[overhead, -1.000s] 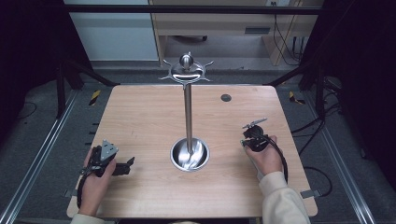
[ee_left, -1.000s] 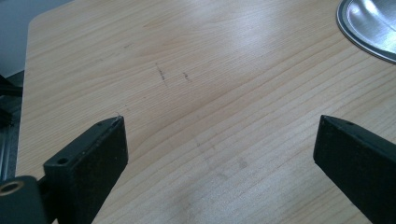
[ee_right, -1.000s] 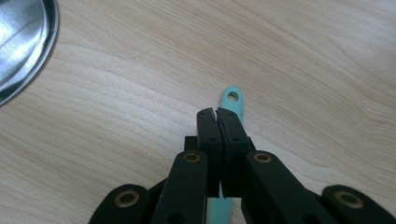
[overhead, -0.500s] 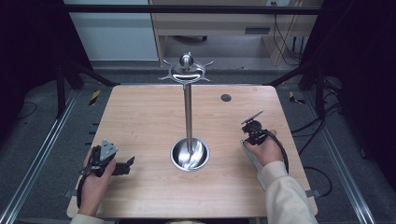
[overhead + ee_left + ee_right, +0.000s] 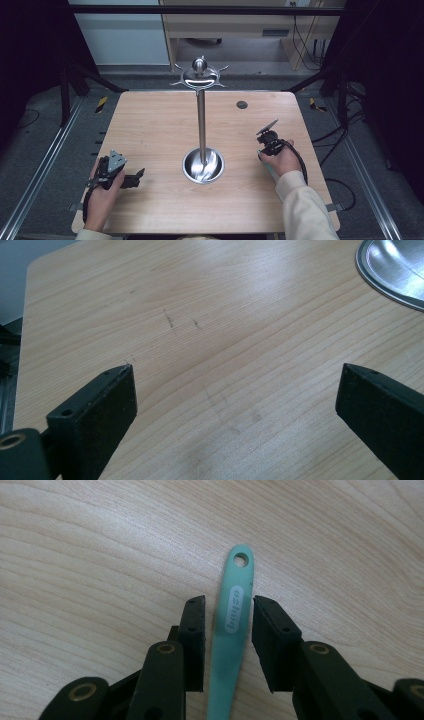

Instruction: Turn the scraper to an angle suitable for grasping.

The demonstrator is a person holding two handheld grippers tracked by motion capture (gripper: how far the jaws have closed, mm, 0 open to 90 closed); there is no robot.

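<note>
A mint green utensil handle point(image 5: 234, 615) with a hanging hole at its tip lies flat on the wooden table point(image 5: 150, 130). My right gripper point(image 5: 227, 630) points down over it with one jaw on each side of the handle. The jaws are close, and a thin strip of wood shows along the left jaw. In the high view my right gripper point(image 5: 266, 142) is held by a hand at the table's right side. My left gripper point(image 5: 136, 177) rests at the front left. Its jaws are wide open over bare wood point(image 5: 232, 390).
A tall metal stand point(image 5: 201, 120) rises from a shiny bowl-shaped base point(image 5: 203, 166) at the table's middle, with curved hooks at its top point(image 5: 199, 77). The base's rim point(image 5: 395, 270) lies ahead of the left gripper. A small dark round cap point(image 5: 242, 105) sits in the far right tabletop.
The right hand and its gripper have shifted slightly away from the person. The left gripper has not moved.
</note>
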